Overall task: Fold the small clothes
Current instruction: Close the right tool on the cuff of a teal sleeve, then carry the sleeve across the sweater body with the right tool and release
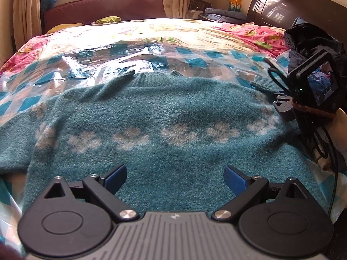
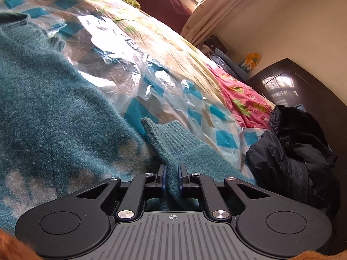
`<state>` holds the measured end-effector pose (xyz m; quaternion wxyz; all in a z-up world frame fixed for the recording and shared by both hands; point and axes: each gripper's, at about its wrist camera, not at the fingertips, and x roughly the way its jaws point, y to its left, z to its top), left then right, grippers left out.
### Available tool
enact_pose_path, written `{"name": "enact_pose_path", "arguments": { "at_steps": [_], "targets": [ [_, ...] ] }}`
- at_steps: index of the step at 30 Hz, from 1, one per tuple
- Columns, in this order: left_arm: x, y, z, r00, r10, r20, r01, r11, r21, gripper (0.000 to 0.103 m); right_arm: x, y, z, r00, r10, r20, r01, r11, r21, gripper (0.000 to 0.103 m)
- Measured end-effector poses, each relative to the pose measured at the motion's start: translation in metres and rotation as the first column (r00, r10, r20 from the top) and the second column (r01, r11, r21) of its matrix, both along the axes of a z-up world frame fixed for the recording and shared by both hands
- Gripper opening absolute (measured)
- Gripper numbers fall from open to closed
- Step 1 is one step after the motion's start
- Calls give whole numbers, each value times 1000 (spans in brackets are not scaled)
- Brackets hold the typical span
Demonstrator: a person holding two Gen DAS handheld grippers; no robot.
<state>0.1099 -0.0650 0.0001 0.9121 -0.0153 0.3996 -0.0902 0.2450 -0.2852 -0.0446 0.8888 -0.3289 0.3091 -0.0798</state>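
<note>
Right claw [image 2: 172, 178] beside black jacket [image 2: 297, 151]

The left gripper [image 1: 175, 181] has black linkage arms with silver screws, blue finger pads [image 1: 235, 181] and a ribbed grey body marked with a crosshair. The right gripper [image 2: 172, 178] looks identical; orange-brown fuzzy sleeve [image 2: 13, 248] shows at near corners.

Teal sweater [image 1: 164, 117] lies flat on the checked plastic sheet [image 1: 91, 58] — left gripper [image 1: 175, 178] spread wide above its near hem.
</note>
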Motion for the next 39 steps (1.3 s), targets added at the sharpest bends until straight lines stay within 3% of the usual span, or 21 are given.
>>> {"name": "enact_pose_path", "arguments": {
  "at_steps": [7, 10, 13, 14, 16, 19, 21, 23, 28, 33, 39],
  "targets": [
    [-2, 11, 5, 1000, 15, 22, -15, 1000, -24, 101, -29, 7, 43, 995, 49, 83, -62, 984, 164, 6],
    [-7, 26, 9, 999, 44, 28, -43, 998, -35, 101, -44, 35, 74, 984, 114, 139, -151, 943, 295, 7],
    [-17, 48, 11, 995, 92, 39, -91, 996, -24, 101, -61, 75, 94, 960, 199, 196, -265, 871, 414, 6],
    [-20, 55, 11, 993, 107, 41, -107, 994, -21, 101, -66, 94, 94, 953, 233, 193, -298, 831, 469, 6],
    [-29, 69, 9, 990, 135, 40, -134, 991, -8, 101, -73, 126, 81, 937, 310, 159, -348, 803, 484, 7],
    [-40, 85, 6, 986, 163, 42, -164, 986, 14, 101, -80, 174, 34, 888, 460, 29, -409, 758, 508, 8],
    [-49, 96, 2, 983, 179, 42, -180, 984, 20, 101, -84, 193, 11, 878, 478, -33, -399, 768, 500, 14],
    [-55, 106, -1, 980, 194, 35, -194, 981, 7, 101, -88, 199, 4, 881, 473, -24, -405, 779, 479, 15],
    [-59, 115, -5, 977, 210, 26, -209, 977, -37, 101, -84, 203, 13, 897, 442, -12, -387, 798, 462, 12],
    [-64, 119, 5, 972, 219, 82, -216, 975, -48, 101, -79, 207, 38, 910, 408, 78, -390, 774, 498, 10],
    [-68, 130, 5, 968, 239, 77, -235, 970, -61, 101, -69, 230, 12, 895, 443, -42, -365, 786, 499, 15]
  ]
}}
